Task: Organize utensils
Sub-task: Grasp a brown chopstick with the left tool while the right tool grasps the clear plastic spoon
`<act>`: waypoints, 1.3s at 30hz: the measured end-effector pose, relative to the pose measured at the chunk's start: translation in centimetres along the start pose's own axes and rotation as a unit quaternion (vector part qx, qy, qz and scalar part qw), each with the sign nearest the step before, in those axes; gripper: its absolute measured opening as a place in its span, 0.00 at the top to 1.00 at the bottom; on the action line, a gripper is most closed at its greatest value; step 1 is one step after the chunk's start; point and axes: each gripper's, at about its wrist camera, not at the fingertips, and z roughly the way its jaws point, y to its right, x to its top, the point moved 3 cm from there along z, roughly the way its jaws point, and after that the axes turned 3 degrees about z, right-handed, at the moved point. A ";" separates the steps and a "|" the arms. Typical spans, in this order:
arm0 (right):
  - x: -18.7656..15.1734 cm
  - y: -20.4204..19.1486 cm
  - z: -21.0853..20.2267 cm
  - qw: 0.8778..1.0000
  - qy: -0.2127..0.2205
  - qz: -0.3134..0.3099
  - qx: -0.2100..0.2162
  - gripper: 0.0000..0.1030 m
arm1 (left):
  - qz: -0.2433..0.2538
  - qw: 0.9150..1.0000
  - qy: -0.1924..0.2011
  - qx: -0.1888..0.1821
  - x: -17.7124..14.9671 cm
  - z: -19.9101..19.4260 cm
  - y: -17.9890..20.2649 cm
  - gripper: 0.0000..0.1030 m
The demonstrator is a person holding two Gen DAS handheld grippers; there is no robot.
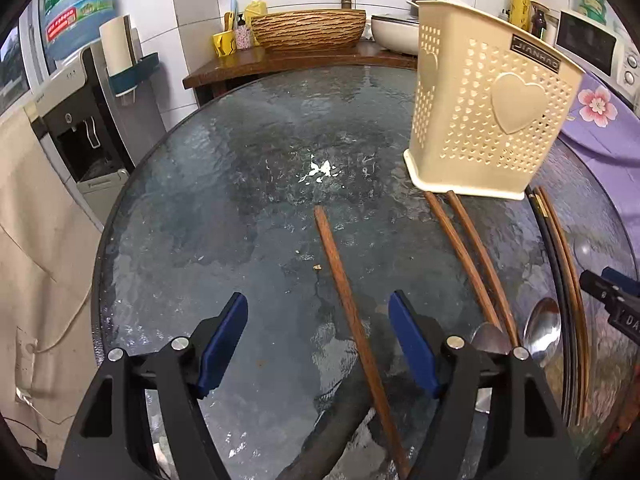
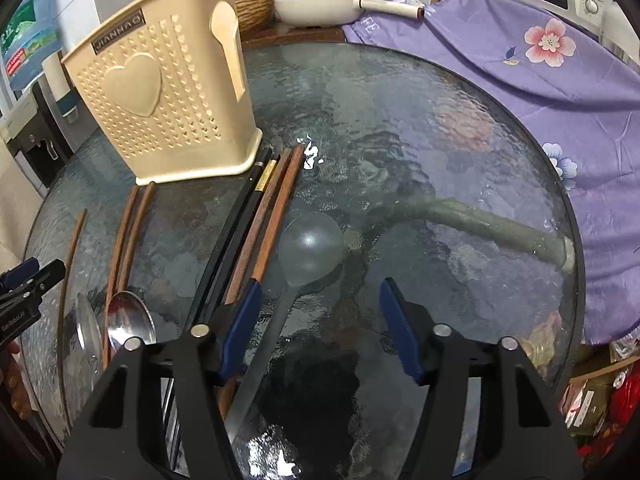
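A cream perforated utensil holder (image 1: 488,108) (image 2: 160,108) stands on the round glass table (image 1: 224,168). My left gripper (image 1: 317,298) is open low over the glass, and a single brown chopstick (image 1: 340,280) lies between its jaws, untouched. To the right lie two more brown chopsticks (image 1: 468,256) and two metal spoons (image 1: 542,332). My right gripper (image 2: 321,283) is open over a grey ladle (image 2: 311,248), whose handle runs back between the jaws close to the left finger. Black chopsticks (image 2: 236,232) and brown chopsticks (image 2: 272,216) lie just left of it.
A purple flowered cloth (image 2: 520,80) covers the table's right side. Behind the table a wooden counter holds a woven basin (image 1: 308,30), a white pan (image 2: 316,8) and a microwave (image 1: 588,44). A water dispenser (image 1: 80,128) stands to the left.
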 end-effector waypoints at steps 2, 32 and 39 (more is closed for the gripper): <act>0.2 -0.2 0.2 1.000 -0.001 -0.001 -0.004 0.43 | 0.002 1.000 -0.003 0.001 0.2 0.4 0.0 0.31; 1.9 -2.5 1.2 0.999 -0.009 -0.026 -0.018 0.64 | -0.007 1.000 -0.024 -0.008 2.9 3.5 1.8 0.89; 2.2 -2.6 1.4 1.000 -0.005 -0.030 -0.004 0.64 | -0.030 0.999 -0.023 -0.023 3.0 3.6 1.1 0.93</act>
